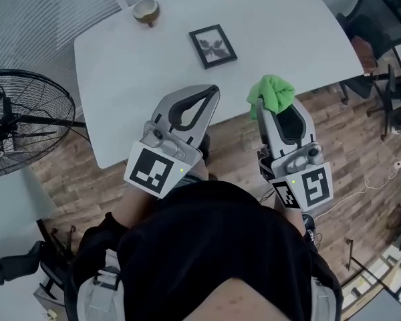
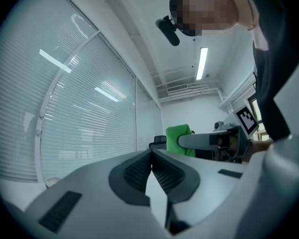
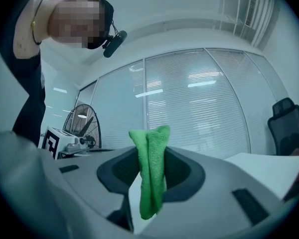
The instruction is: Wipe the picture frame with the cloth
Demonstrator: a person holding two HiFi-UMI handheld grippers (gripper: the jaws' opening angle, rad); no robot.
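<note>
A small dark picture frame (image 1: 213,45) lies flat on the white table (image 1: 120,65), past both grippers. My right gripper (image 1: 266,105) is shut on a bunched green cloth (image 1: 272,93) at the table's near edge; the cloth (image 3: 150,168) hangs pinched between its jaws, which point about level. My left gripper (image 1: 214,91) is shut with nothing between its jaws, its tip just over the table's near edge, left of the cloth. In the left gripper view the closed jaws (image 2: 150,159) meet tip to tip, and the green cloth (image 2: 180,139) shows beyond them.
A small round bowl (image 1: 146,10) sits at the table's far left. A black floor fan (image 1: 23,122) stands left of the table. Black office chairs (image 1: 381,25) stand at the right. Cables lie on the wooden floor (image 1: 361,152) to the right.
</note>
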